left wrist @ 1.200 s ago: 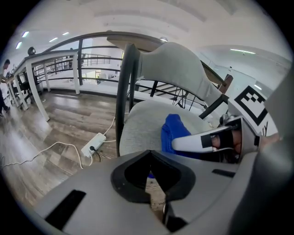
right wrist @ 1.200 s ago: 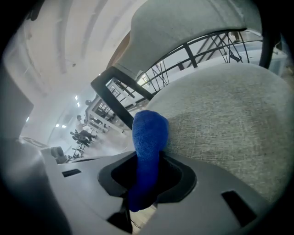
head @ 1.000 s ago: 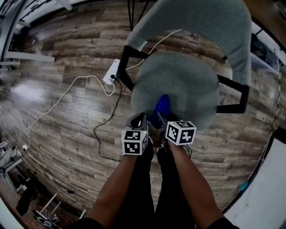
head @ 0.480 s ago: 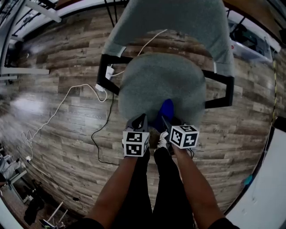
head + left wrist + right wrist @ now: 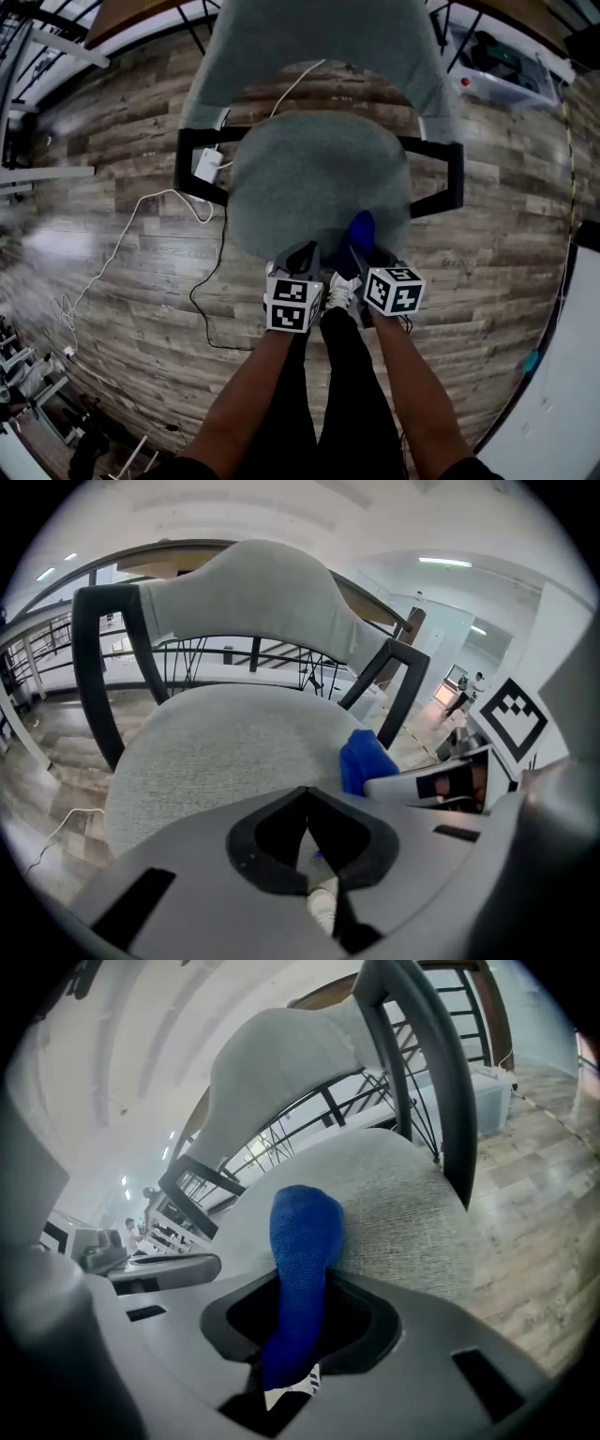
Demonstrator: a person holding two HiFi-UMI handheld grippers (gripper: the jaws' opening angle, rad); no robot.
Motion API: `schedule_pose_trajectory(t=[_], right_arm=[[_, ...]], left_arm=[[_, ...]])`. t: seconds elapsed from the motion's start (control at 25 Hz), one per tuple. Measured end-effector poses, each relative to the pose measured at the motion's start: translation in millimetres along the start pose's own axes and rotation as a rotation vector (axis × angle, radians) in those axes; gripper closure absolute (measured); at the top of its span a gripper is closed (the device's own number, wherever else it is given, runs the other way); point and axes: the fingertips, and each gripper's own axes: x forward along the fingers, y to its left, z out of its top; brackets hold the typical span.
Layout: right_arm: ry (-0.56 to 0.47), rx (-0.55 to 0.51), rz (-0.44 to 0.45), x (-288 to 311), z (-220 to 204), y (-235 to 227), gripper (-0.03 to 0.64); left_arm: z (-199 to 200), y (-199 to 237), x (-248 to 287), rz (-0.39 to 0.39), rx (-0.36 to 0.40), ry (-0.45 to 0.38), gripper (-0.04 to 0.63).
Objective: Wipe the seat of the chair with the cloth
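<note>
The grey padded seat (image 5: 309,178) of the chair fills the middle of the head view, with its grey backrest (image 5: 319,47) beyond. A blue cloth (image 5: 358,234) rests on the seat's front right part, and my right gripper (image 5: 362,257) is shut on it. In the right gripper view the cloth (image 5: 302,1241) sticks up from between the jaws of the right gripper (image 5: 298,1290) against the seat (image 5: 403,1213). My left gripper (image 5: 302,255) hovers at the seat's front edge, shut and holding nothing. The left gripper (image 5: 307,797) looks across the seat (image 5: 225,752) with the cloth (image 5: 364,759) at its right.
Black armrests stand on the left (image 5: 187,164) and right (image 5: 442,173) of the seat. A white power strip (image 5: 204,165) and trailing cables (image 5: 122,248) lie on the wooden floor to the left. A plastic box (image 5: 497,61) sits at the back right. The person's legs and shoe (image 5: 339,294) are below the grippers.
The head view has swung so that the chair sits more centred. The cloth and right gripper have shifted right along the seat's front. The left gripper stays beside it.
</note>
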Motion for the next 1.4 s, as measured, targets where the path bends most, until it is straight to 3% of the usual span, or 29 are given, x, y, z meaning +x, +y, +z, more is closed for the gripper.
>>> schedule_pose_trajectory(t=[0.56,0.88,1.0,1.2,1.4], right_arm=[[-0.045,0.04,-0.09,-41.8,1.2,-60.9,0.508],[-0.049,0.027,-0.154,-54.5,1.3,-89.6,0.508],[-0.045,-0.032,-0.174,-57.7,1.7,-83.4,0.508],[-0.121,-0.211,-0.19,-78.4,32.2,-50.9,0.508],[-0.223,-0.209,-0.15,-111.7,66.4,-6.6,0.508]], left_arm=[[10.9,-25.7,4.9,-0.058,0.08,0.016,0.588],[9.6,-28.7,6.2,-0.067,0.063,0.014,0.589],[12.5,-30.4,1.2,-0.077,0.059,-0.003,0.589],[45.3,-31.6,-17.3,-0.111,0.053,-0.112,0.589],[81.8,-29.0,-51.8,-0.103,0.041,-0.178,0.588]])
